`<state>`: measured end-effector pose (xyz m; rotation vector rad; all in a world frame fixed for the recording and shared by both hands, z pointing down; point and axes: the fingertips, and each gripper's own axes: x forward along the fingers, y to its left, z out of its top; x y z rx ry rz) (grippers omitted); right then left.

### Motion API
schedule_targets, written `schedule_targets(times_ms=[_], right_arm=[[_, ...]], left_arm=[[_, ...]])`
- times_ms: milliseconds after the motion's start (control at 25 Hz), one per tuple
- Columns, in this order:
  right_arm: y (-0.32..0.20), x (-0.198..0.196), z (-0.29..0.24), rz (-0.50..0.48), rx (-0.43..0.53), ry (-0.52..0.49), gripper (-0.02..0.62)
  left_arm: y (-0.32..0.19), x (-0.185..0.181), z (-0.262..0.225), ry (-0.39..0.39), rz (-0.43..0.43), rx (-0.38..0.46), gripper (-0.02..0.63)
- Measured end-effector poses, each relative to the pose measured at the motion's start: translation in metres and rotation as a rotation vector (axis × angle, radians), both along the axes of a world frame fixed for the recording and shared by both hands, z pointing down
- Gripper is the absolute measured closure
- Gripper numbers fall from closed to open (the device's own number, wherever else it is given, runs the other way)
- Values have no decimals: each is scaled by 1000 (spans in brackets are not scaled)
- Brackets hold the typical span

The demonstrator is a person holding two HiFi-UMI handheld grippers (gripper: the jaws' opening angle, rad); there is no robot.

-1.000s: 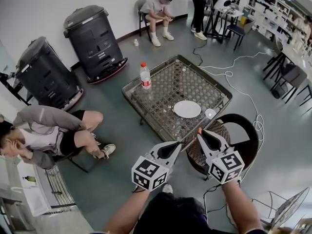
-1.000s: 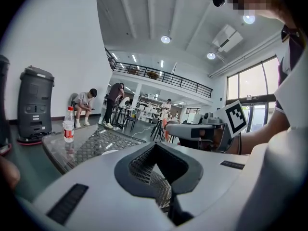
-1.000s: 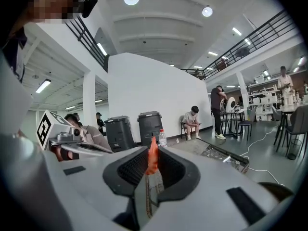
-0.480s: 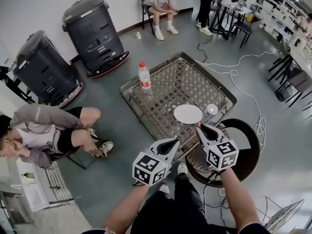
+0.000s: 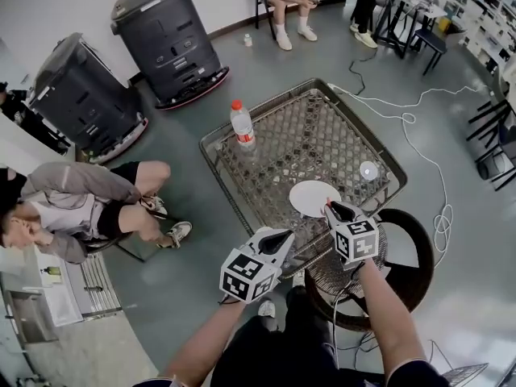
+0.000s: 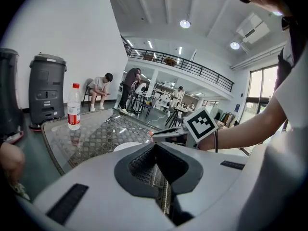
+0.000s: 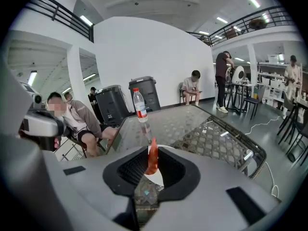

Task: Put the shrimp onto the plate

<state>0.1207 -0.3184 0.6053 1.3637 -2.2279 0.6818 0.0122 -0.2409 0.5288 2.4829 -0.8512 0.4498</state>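
Note:
A white plate (image 5: pixel 313 197) lies on the glass-topped lattice table (image 5: pixel 266 168), near its front edge. My right gripper (image 5: pixel 330 209) is shut on an orange-red shrimp (image 7: pixel 152 159), which stands upright between the jaws. Its tips hover at the plate's near rim, and the plate (image 7: pixel 157 178) shows just behind the shrimp. My left gripper (image 5: pixel 286 236) hangs off the table's front edge, left of the right one, shut with nothing in it. In the left gripper view (image 6: pixel 156 153) the plate (image 6: pixel 126 147) and the right gripper (image 6: pixel 166 134) lie ahead.
A plastic water bottle (image 5: pixel 243 125) stands at the table's far left, and a small round white lid (image 5: pixel 368 170) lies right of the plate. A round wicker chair (image 5: pixel 379 272) is under my right arm. A seated person (image 5: pixel 72 208) and two dark bins (image 5: pixel 165 39) are to the left.
My right gripper has carried the shrimp forward from off the table's edge to the plate's near rim. The left gripper has hardly moved. The head view has shifted towards the table.

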Motion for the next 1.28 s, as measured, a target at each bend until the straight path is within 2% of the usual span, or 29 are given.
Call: schedule_targets(times_ms=[280,560,840,1280], right_arm=[[-28,5,60,-33,-125,29,529],[-43,-1,103,-106,-211,156,529],[-49,-8,118,-147,-233,259,529],[-47,-13,128,-190,-265,285,529]], left_arm=[[-11,5,31,-55,-28,-75,597],[-14,3,49,-101,-37,-120,597],[-13,6,53,-110,-39,-143,597],[-16,13,45,-102,-32,-133,597]])
